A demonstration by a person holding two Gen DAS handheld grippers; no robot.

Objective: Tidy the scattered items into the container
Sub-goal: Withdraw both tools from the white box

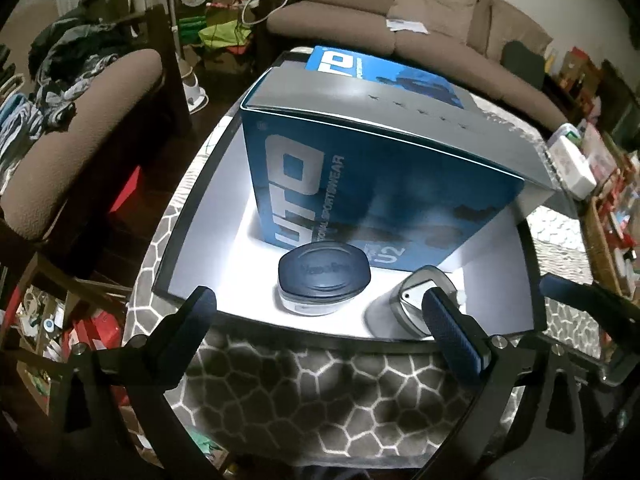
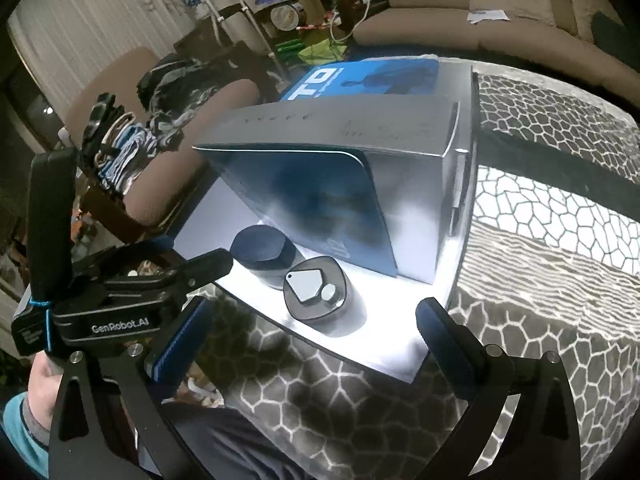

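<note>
- Left gripper (image 1: 320, 312) and right gripper (image 2: 316, 324) tilt steeply down, jaws wide apart, empty, near the box (image 1: 200, 264).
- Jar (image 1: 322, 276) lid reads "Vaseline"; box lid (image 1: 360, 184) reads "SPORTSWEAR".

Both wrist cameras look steeply down from close above the tabletop's (image 1: 320, 392) near edge, sharing the open box (image 1: 192, 256) and its jars (image 2: 264, 256).
</note>
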